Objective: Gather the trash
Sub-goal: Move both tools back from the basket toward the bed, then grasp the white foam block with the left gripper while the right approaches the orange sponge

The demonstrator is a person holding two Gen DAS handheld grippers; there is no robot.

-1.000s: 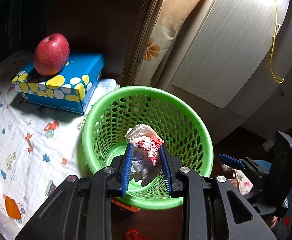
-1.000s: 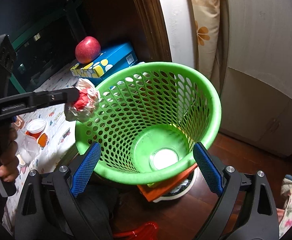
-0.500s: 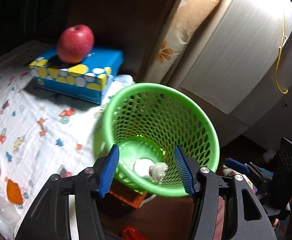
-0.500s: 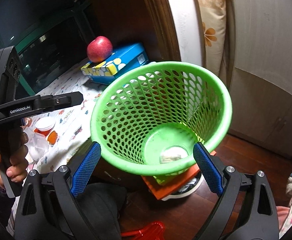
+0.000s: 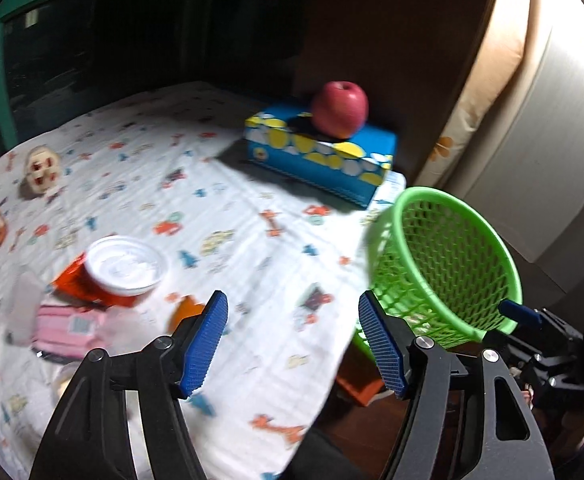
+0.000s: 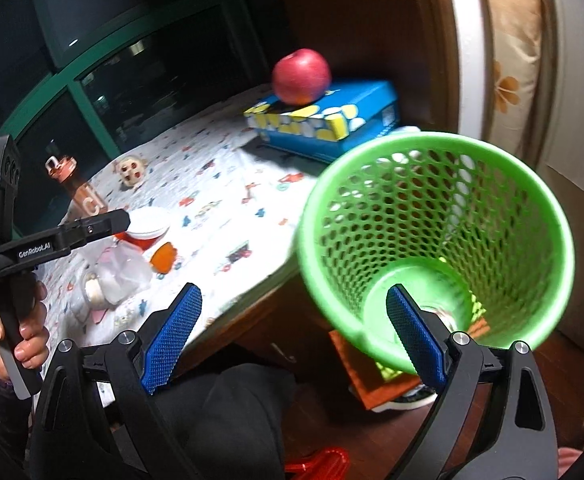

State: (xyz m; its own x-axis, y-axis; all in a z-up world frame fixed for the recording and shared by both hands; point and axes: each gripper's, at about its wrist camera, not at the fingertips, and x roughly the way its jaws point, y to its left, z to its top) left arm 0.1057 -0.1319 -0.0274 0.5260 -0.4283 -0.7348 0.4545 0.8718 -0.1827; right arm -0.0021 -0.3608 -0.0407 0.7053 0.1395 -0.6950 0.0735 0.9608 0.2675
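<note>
Green perforated plastic basket (image 6: pixel 436 240) has one wad; my left claw (image 5: pixel 292 340), jaws just opened and empty, goes next for that white-lidded red cup (image 5: pixel 125 270).

Pink packet (image 5: pixel 69 326) blurred (perhaps tissues), basket (image 6: pixel 436 248) contents unclear

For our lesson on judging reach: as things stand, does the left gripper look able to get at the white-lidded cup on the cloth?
Probably yes. The left gripper is open and empty, and the white-lidded cup lies ahead with nothing above it.
</note>
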